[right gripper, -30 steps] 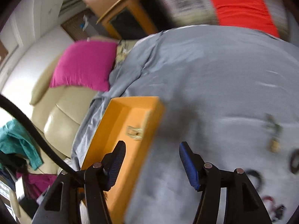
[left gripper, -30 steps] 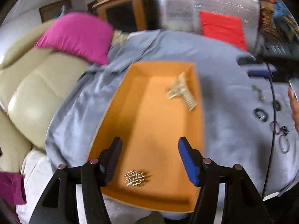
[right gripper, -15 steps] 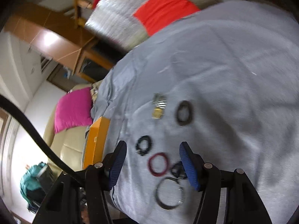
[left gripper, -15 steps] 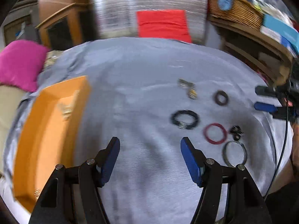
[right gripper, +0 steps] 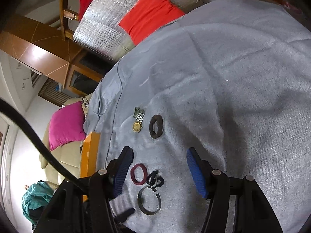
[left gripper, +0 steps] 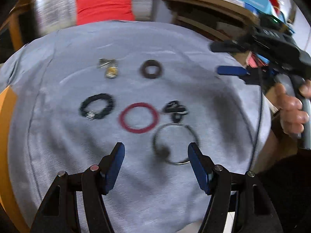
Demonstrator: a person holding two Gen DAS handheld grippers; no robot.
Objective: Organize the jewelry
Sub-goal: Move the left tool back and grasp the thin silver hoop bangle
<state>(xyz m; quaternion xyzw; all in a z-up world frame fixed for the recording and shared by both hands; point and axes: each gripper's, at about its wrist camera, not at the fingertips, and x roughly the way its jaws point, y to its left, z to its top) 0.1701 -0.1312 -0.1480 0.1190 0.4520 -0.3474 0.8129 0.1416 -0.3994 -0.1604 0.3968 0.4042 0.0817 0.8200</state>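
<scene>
Jewelry lies on a grey cloth (left gripper: pixel 58 77). A silver bangle (left gripper: pixel 176 143) lies just ahead of my open, empty left gripper (left gripper: pixel 156 155). Beyond it are a red bangle (left gripper: pixel 139 117), a black beaded bracelet (left gripper: pixel 96 108), a small black piece (left gripper: pixel 175 109), a dark ring (left gripper: pixel 151 69) and a gold watch (left gripper: pixel 109 69). My right gripper (right gripper: pixel 159 164) is open and empty above the red bangle (right gripper: pixel 138 174), black piece (right gripper: pixel 155 180) and silver bangle (right gripper: pixel 148 200); the watch (right gripper: pixel 138 121) and dark ring (right gripper: pixel 156 129) lie farther off. The right gripper also shows in the left wrist view (left gripper: pixel 229 59).
An orange tray (left gripper: pixel 5 136) sits at the cloth's left edge, also in the right wrist view (right gripper: pixel 89 155). A red cushion (left gripper: pixel 105 5) and silver sheet stand behind. A sofa with a pink pillow (right gripper: pixel 66 124) is beyond the tray. Shelves (left gripper: pixel 213 9) stand at back right.
My left gripper has swung right from over the orange tray to the jewelry on the cloth. My right gripper has also turned from the tray side to above the bangles.
</scene>
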